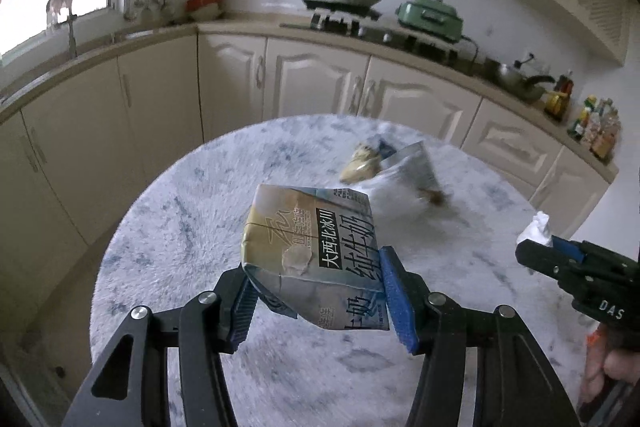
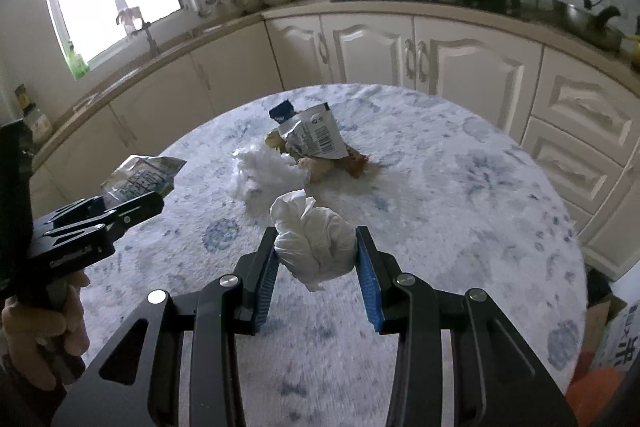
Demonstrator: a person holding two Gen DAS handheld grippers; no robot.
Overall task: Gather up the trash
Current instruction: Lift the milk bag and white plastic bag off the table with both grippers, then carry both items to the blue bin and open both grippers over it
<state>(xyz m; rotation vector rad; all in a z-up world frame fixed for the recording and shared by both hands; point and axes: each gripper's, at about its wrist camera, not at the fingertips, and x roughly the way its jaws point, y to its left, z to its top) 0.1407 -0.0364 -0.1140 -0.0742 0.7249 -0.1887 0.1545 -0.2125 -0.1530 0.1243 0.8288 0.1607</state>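
The left gripper [image 1: 320,291] pinched a crumpled milk carton [image 1: 312,251] between its blue pads, one pad on each narrow side, and the carton was clear of the table with its long axis running away from the tongs and tilted a little to the right. The right gripper [image 2: 316,267] was pressed onto a wad of white tissue [image 2: 314,243], which bulged out above the pads and hung free of the tabletop. Both loads sat squarely between the fingers, so neither hand had room for more.

Beyond both pairs of tongs, the rest of the trash lay toward the far side of the round table [image 2: 460,187], whose cover was white with blue blotches. In the right wrist view a loose heap of white tissue [image 2: 264,173] sat nearest, straight ahead of the right gripper and slightly left. Just behind it and touching it lay a torn silver snack wrapper [image 2: 314,137], its long axis slanting from upper left to lower right, with brownish food scraps [image 2: 356,163] beside its lower edge. This pile lay ahead and to the right of the left gripper, and looked nearer to the right one.

The carton was dented and folded at its top, printed in grey, cream and black. I saw no bin in either view, so where the held pieces should go could not be told.
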